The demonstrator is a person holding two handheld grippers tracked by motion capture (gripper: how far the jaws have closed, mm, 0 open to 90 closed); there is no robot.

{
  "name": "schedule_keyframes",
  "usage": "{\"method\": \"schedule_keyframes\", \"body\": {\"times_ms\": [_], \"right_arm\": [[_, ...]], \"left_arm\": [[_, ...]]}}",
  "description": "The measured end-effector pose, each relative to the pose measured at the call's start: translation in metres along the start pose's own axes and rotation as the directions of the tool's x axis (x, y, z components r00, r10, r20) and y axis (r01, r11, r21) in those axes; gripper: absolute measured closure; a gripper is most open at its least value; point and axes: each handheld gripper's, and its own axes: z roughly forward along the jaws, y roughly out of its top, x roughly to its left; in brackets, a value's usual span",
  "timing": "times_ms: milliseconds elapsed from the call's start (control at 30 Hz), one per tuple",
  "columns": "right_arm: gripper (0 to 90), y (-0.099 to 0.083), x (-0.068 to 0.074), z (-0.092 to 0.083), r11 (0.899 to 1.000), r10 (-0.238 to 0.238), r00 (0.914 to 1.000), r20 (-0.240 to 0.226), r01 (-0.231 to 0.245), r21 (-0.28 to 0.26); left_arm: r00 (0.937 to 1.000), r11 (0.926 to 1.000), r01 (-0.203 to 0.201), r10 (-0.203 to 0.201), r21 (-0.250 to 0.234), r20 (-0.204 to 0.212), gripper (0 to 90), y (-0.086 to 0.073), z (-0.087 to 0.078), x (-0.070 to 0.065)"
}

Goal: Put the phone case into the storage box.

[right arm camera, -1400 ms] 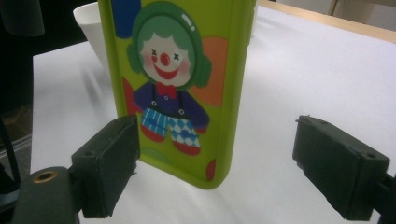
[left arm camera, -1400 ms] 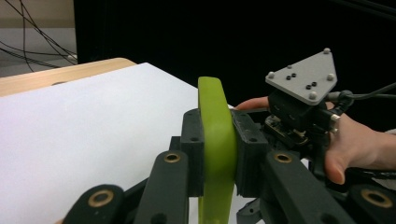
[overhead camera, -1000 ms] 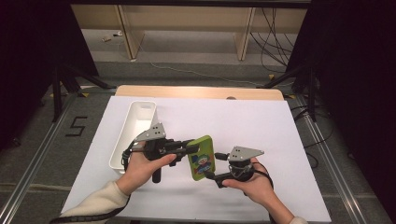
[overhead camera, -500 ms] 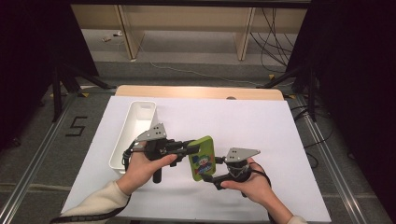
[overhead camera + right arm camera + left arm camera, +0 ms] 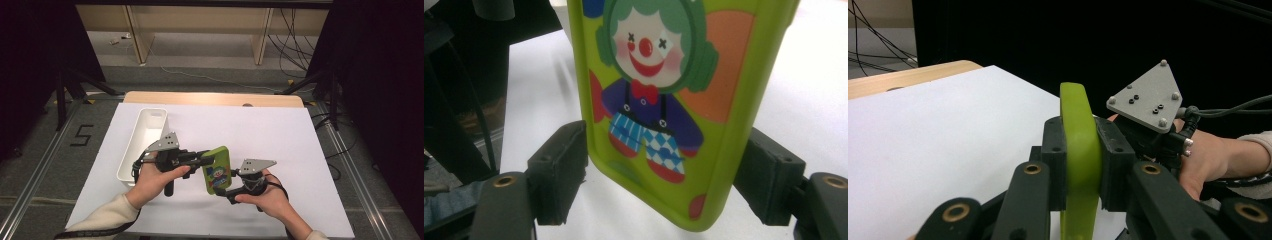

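Green clown phone case point(image 5: 216, 170) held up over the white bench point(image 5: 280, 135), just right of the white bin point(image 5: 145, 142) and between both hands. Left gripper point(image 5: 202, 159) is clamped on the case: the left gripper view shows both pads pressed flat against the case's thin edge point(image 5: 1079, 150), case upright between them. Right gripper point(image 5: 226, 189) comes in at the case's lower end; in the right gripper view its jaws straddle the case's width point(image 5: 654, 115). The left pad looks at or nearly at the edge, a small gap remains at the right pad, so not gripping yet, jaws open around it. The jaws have just been closing with the case between them.

Step in hand, my read: handover or two-handed hold of the case, right gripper taking the bottom end. To do it well: keep the left clamp steady, centre the right jaws so both pads meet the side edges together, close squarely across the width, not on the rounded corner where it could slip. Don't let go left until the right pads are seated firm. Case is thin, so avoid twisting it between the two grips.

Versus earlier frame: case stays in the same spot right of the bin, both hands barely shifted. The only real change is the narrower right jaws.
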Motion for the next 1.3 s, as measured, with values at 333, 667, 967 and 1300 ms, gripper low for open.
{"method": "schedule_keyframes", "body": {"times_ms": [333,667,967,1300], "right_arm": [[33.1,0.0009,0.0012,0.0006,1.000,0.006,1.0000,-0.001,-0.006,0.006],[42.2,0.0013,-0.0010,-0.0017,1.000,0.016,0.9998,0.014,-0.016,-0.004],[49.0,0.0012,-0.0035,-0.0041,0.999,0.034,0.9993,0.013,-0.034,-0.006],[54.7,0.0013,-0.0049,-0.0055,0.999,0.047,0.9989,-0.003,-0.047,-0.009]], "left_arm": [[1.0000,1.0000,0.001,-0.001,-0.003,-0.001,76.5,-0.0004,0.0006,0.0003],[1.0000,0.9999,0.010,-0.010,-0.012,-0.001,76.5,-0.0007,0.0007,0.0007],[0.9999,0.9999,-0.002,0.002,-0.017,-0.010,76.5,-0.0006,0.0001,0.0023],[0.9998,0.9996,-0.006,0.005,-0.028,-0.019,76.5,-0.0002,-0.0005,0.0027]]}}
